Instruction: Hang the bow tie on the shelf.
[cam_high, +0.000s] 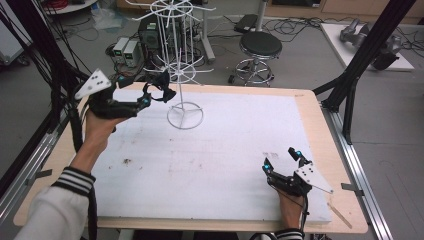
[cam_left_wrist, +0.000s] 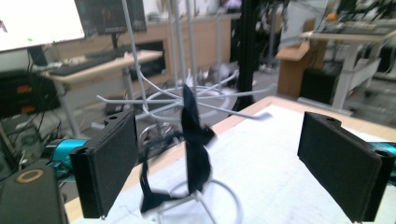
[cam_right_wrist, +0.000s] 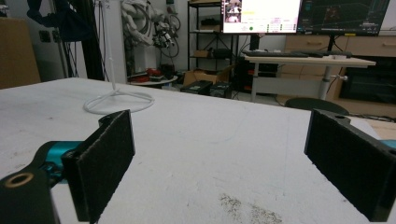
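Note:
A white wire rack (cam_high: 178, 60) stands on a ring base (cam_high: 185, 116) at the back of the white board. A black strip of cloth (cam_high: 163, 91) hangs from one of its lower arms. My left gripper (cam_high: 148, 94) is held up just left of the cloth, open. In the left gripper view the cloth (cam_left_wrist: 194, 144) dangles ahead between the spread jaws of the left gripper (cam_left_wrist: 224, 163), touching neither pad. My right gripper (cam_high: 281, 159) rests low at the board's front right, open and holding nothing. Its own view shows the right gripper (cam_right_wrist: 219, 172) wide apart, with the rack's base (cam_right_wrist: 119, 100) far off.
The white foam board (cam_high: 215, 155) covers most of the wooden table (cam_high: 320, 130) and has a few dirt specks. A black stool (cam_high: 260, 47) stands behind the table. A black frame post (cam_high: 360, 55) slants at the right. Cables and boxes lie on the floor beyond.

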